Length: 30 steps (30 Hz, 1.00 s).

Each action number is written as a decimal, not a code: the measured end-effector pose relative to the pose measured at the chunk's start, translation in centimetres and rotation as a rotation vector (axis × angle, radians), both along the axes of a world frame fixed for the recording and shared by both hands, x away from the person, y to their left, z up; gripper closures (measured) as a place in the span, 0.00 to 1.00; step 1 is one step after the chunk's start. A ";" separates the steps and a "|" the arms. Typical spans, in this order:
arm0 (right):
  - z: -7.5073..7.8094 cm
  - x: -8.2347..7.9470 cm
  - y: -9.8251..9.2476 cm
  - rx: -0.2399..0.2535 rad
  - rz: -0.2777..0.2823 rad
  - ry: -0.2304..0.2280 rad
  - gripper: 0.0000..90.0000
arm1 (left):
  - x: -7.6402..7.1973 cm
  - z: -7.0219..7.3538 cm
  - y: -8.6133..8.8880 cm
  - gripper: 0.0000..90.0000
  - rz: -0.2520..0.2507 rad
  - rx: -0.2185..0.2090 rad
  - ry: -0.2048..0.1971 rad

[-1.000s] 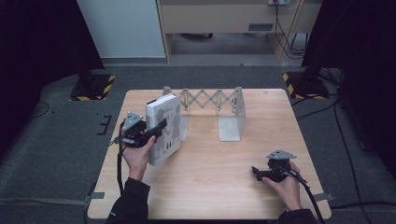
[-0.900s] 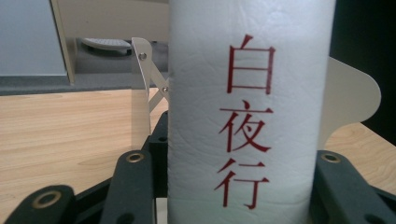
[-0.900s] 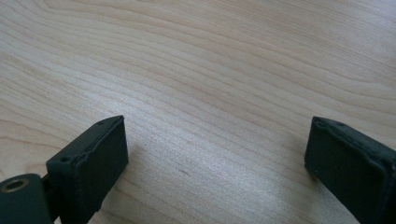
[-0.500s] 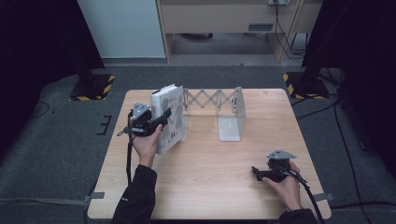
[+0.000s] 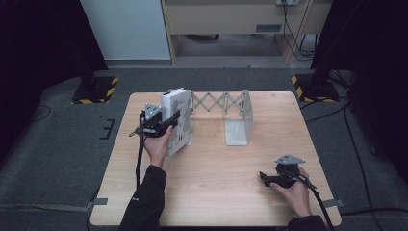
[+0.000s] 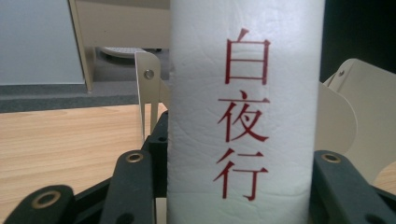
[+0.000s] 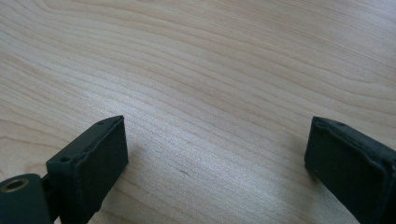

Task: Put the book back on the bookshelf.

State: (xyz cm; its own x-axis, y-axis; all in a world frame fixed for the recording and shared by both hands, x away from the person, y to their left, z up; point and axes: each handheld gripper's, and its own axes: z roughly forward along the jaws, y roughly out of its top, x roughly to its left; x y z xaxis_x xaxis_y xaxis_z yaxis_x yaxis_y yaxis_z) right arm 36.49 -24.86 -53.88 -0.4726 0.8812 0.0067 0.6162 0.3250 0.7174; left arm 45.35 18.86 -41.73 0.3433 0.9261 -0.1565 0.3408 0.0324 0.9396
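Observation:
A thick white book with red characters on its spine stands upright at the left end of a cream folding book rack. My left gripper is shut on the book, its black jaws clamping both covers near the spine. Cream plates of the rack show behind the book. Low over the bare wood near the table's front right, my right gripper is open, with nothing between its jaws.
The rack's scissor lattice runs along the far side of the wooden table, ending in an L-shaped plate. Grey floor surrounds the table, and yellow-black striped stand feet sit beyond its far corners.
My left gripper has carried the book away from the person and slightly right, to the rack's left end, and the book stands more upright. The right gripper has not moved.

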 end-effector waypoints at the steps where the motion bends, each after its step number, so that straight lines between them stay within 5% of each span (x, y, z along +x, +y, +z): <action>1: 0.0 0.0 0.0 0.000 0.000 0.000 0.07 | 0.0 -0.1 0.0 0.58 -0.004 0.001 -0.002; 16: 0.0 0.0 0.0 0.000 0.000 0.000 0.07 | -2.8 -0.8 0.6 0.57 -0.083 0.090 -0.024; 30: 0.0 0.0 0.0 0.000 0.000 0.000 0.07 | -5.4 -2.1 1.9 0.57 -0.068 0.072 -0.008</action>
